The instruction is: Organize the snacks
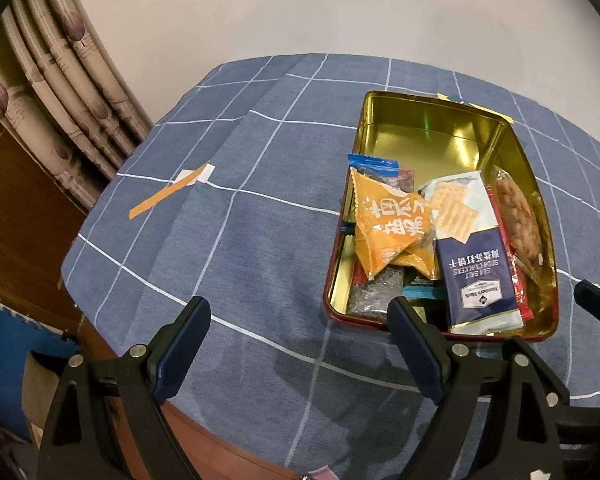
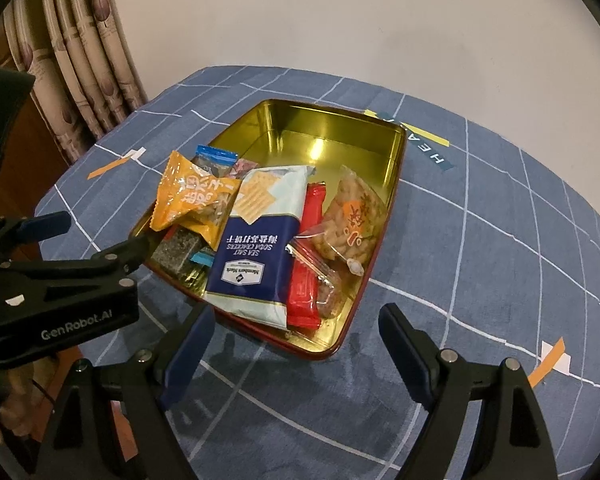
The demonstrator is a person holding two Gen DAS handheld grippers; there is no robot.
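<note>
Both the left gripper [image 1: 300, 312] and the right gripper [image 2: 296, 320] hang released, holding nothing, just before the gold tin [image 2: 296, 120] with snacks [image 2: 256, 248] on the checked cloth [image 2: 480, 248]; a curtain [image 2: 80, 60] hangs behind.

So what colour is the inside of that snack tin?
Shiny gold inside the tin, with a dark red outer rim; clearest from the right wrist view.

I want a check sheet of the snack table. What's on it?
Surface: blue checked tablecloth, tape marks stuck on.
Job's things: gold tin, far half bare; inside lie soda crackers, orange packet, red packet, clear peanut bag, blue-topped packet.
Clutter: nothing seen.
Tongs: left tongs open, empty; right tongs open, empty, near the tin.
Cables: nothing seen.
Surroundings: curtain, white wall.
</note>
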